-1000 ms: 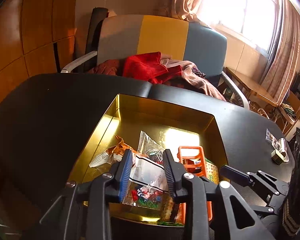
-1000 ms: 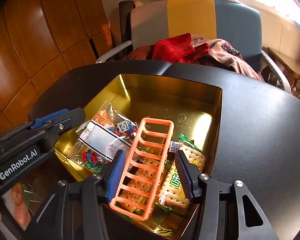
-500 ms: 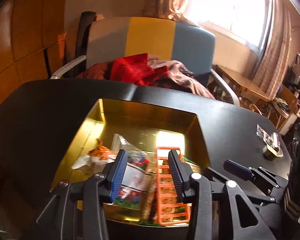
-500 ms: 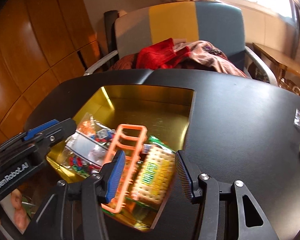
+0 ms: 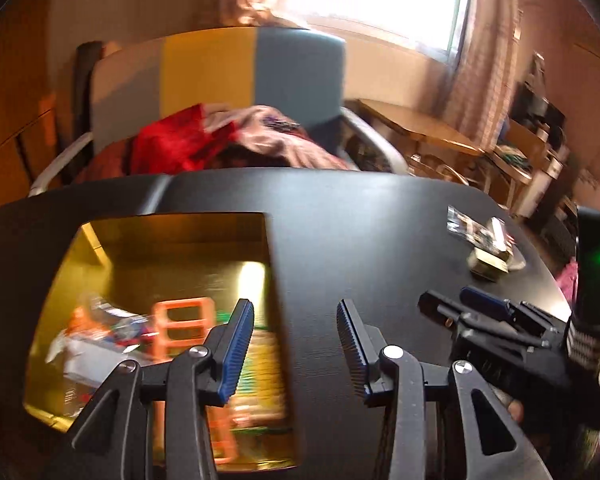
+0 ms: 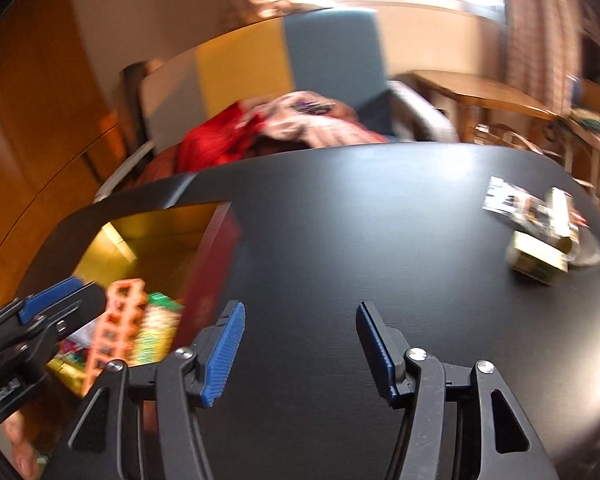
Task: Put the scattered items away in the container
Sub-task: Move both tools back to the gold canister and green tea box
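The gold tin (image 5: 172, 228) sits at the left of the black table (image 5: 380, 240). It holds an orange rack (image 5: 180, 320), a cracker packet (image 5: 260, 364) and a clear bag of small bricks (image 5: 88, 348). My left gripper (image 5: 294, 314) is open and empty, straddling the tin's right rim. My right gripper (image 6: 300, 312) hangs over bare tabletop right of the tin (image 6: 156, 236); its jaws are opening with nothing between them. A clear packet (image 6: 516, 200) and a small gold block (image 6: 538, 258) lie far right on the table.
A chair (image 5: 220, 72) piled with red and pink clothes (image 5: 204, 140) stands behind the table. A wooden side table (image 5: 416, 128) and clutter are at the back right. The table's far right edge runs just beyond the scattered items.
Both grippers swung right, away from over the tin. The left let go of the brick bag and the right let go of the orange rack; both lie in the tin. Both jaws widened.
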A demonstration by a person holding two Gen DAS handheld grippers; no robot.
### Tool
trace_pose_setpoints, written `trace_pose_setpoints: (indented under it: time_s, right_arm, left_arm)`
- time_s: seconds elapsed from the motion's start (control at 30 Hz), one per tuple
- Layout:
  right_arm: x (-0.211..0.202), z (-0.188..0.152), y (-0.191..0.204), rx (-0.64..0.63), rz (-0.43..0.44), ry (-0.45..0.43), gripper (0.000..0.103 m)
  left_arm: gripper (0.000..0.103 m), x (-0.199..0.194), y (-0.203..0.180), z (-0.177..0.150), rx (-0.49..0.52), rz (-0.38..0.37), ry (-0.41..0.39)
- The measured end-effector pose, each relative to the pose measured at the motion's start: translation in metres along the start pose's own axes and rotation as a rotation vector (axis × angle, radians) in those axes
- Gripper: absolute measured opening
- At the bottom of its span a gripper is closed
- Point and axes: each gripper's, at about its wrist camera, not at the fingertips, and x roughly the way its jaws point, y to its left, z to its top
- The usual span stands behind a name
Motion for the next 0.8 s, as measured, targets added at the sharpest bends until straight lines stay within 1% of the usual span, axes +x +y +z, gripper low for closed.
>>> trace_pose_setpoints:
  time_s: [0.17,0.27,0.33,0.47,0.6,0.67,0.7,0.73,0.8]
  right_arm:
    - [-0.014,-0.002,-0.072,0.116,-0.081,-0.009,0.062]
    - [-0.020,-0.003,-0.116,0.181,-0.142,-0.009,0.062]
    - [-0.024,-0.004,-0.145,0.219,-0.188,-0.008,0.062]
    - [-0.032,-0.001,-0.192,0.286,-0.250,-0.017,0.062]
    - [-0.031,0.014,-0.227,0.332,-0.284,-0.024,0.063]
    - [-0.027,0.023,-0.243,0.358,-0.290,-0.024,0.066]
    - [-0.024,0.028,-0.250,0.370,-0.288,-0.023,0.066]
    - [-0.021,0.033,-0.257,0.382,-0.287,-0.022,0.068]
    - [-0.012,0.043,-0.268,0.396,-0.285,-0.013,0.069]
  left_arm:
    - [0.044,0.024,-0.054,0.003,0.105,-0.063,0.035]
    - [0.045,0.044,-0.088,0.004,0.176,-0.113,0.058]
    - [0.047,0.056,-0.108,0.005,0.221,-0.143,0.072]
    - [0.048,0.083,-0.145,0.012,0.274,-0.233,0.095]
    - [0.052,0.107,-0.176,0.021,0.326,-0.304,0.113]
    - [0.054,0.120,-0.191,0.026,0.354,-0.342,0.119]
    - [0.059,0.127,-0.196,0.028,0.356,-0.363,0.132]
    - [0.060,0.133,-0.202,0.031,0.358,-0.383,0.145]
    - [0.060,0.147,-0.211,0.038,0.360,-0.417,0.160]
